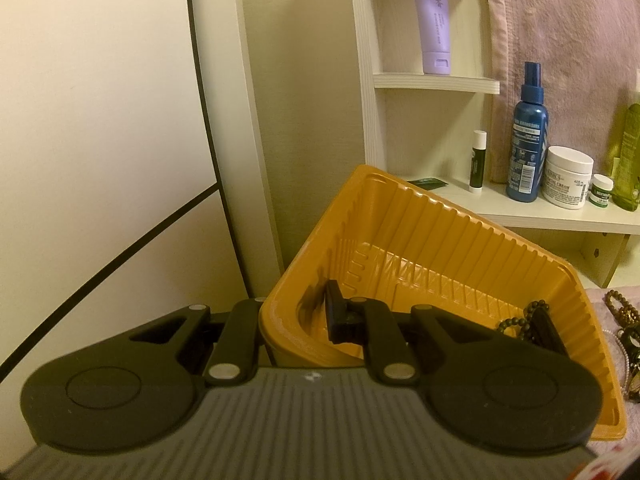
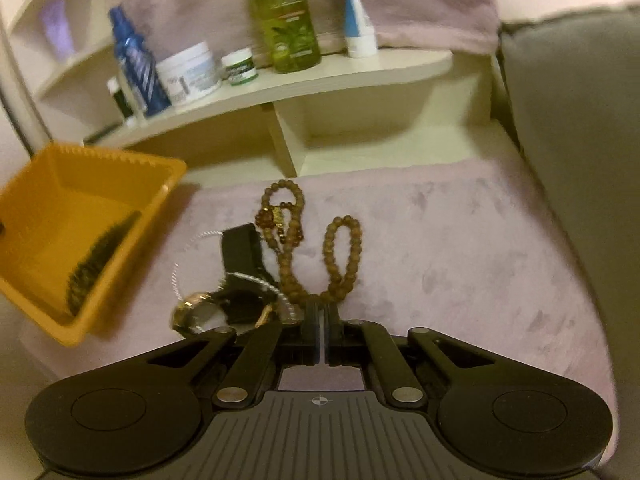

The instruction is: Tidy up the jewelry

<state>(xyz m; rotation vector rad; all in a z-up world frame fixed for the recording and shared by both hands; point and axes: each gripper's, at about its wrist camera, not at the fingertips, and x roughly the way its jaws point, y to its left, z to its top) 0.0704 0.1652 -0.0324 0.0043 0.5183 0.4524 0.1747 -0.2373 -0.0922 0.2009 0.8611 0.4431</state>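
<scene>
An orange plastic tray (image 1: pixel 460 240) is held tilted by my left gripper (image 1: pixel 304 320), which is shut on the tray's near wall, one finger (image 1: pixel 336 312) inside it. A dark bead bracelet (image 1: pixel 520 320) lies in the tray; it also shows in the right wrist view (image 2: pixel 96 264). The tray (image 2: pixel 40 184) is at the left there. My right gripper (image 2: pixel 321 316) is shut on the near end of a brown bead necklace (image 2: pixel 340 248) lying on the pink cloth (image 2: pixel 460 240). A gold watch (image 2: pixel 192 312), a black band (image 2: pixel 240 248) and a thin silver chain (image 2: pixel 176 276) lie just left of it.
A cream shelf (image 2: pixel 320 76) behind holds a blue spray bottle (image 1: pixel 526 140), a white cream jar (image 1: pixel 568 178), a small green jar (image 2: pixel 239 66), a green bottle (image 2: pixel 288 16) and a lip balm (image 1: pixel 478 160). A purple tube (image 1: pixel 434 24) stands higher. A grey cushion (image 2: pixel 580 140) is at right.
</scene>
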